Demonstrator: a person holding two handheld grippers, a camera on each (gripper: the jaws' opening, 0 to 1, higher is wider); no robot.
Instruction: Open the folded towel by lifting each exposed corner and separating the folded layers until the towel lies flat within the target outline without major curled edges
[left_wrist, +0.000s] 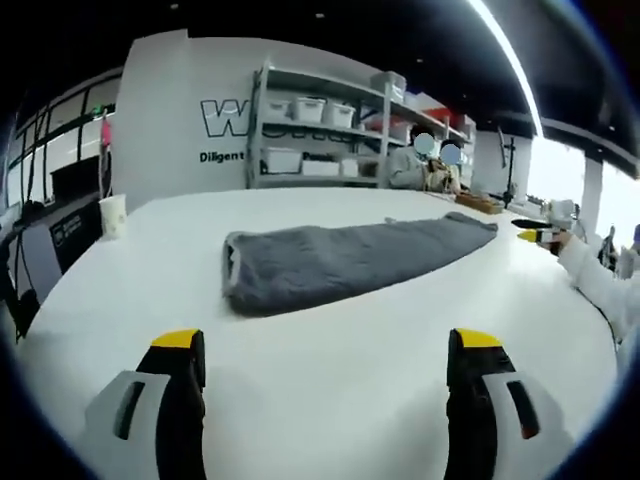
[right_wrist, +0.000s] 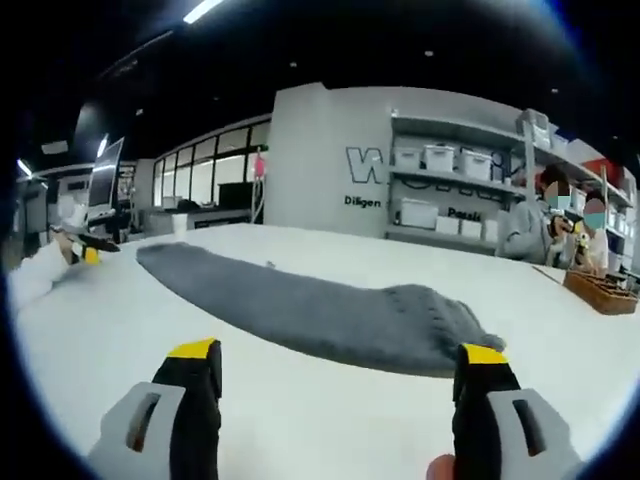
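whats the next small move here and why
Probably bring the left gripper forward to the near end of the grey towel. The towel lies folded in a long strip on the white table, both grippers are open and short of it, and nothing is gripped yet.

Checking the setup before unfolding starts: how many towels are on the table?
1. A grey folded towel lies stretched across the middle of the white table, ahead of both open grippers. Nothing seems hidden beneath it.
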